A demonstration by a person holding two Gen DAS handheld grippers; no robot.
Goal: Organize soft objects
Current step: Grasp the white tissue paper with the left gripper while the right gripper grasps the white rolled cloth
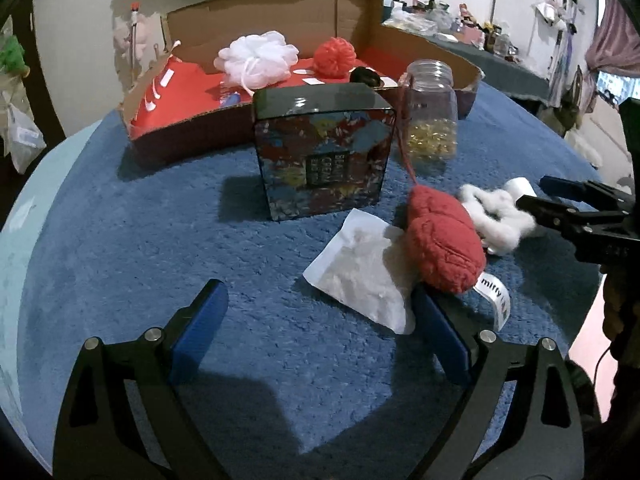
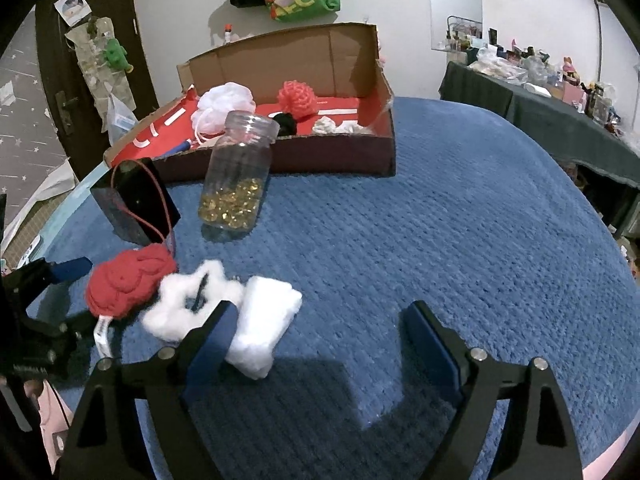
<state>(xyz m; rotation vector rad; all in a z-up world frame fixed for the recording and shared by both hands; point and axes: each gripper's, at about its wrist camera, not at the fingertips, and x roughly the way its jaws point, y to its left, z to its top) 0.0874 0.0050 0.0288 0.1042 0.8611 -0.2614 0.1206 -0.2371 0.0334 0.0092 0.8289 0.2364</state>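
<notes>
**Soft things strewn before an open box**

Looking along the left tongs (image 1: 320,332), both blue pads stand wide apart with nothing between them, low over the blue-covered surface (image 1: 120,240). Just ahead lies a white pouch (image 1: 364,276), its right edge tucked under a red plush toy (image 1: 444,240) with a white label. A white cotton tuft (image 1: 496,216) lies just beside the plush, and the right tongs reach in from the right edge, tips at that tuft. Behind stand a patterned tin (image 1: 324,152) and a clear jar (image 1: 432,112) holding golden beads. Farther back, a cardboard box (image 1: 280,12) with a red floor holds a white mesh puff (image 1: 256,58) and a red pompom (image 1: 334,56).

From the right wrist, the right tongs (image 2: 320,336) are spread open, gripping nothing. The left pad touches a white cotton pad (image 2: 268,320); the cotton tuft (image 2: 180,304) and the red plush toy (image 2: 128,280) lie just to its left. The jar (image 2: 236,172) stands beyond, before the box (image 2: 280,52).
</notes>
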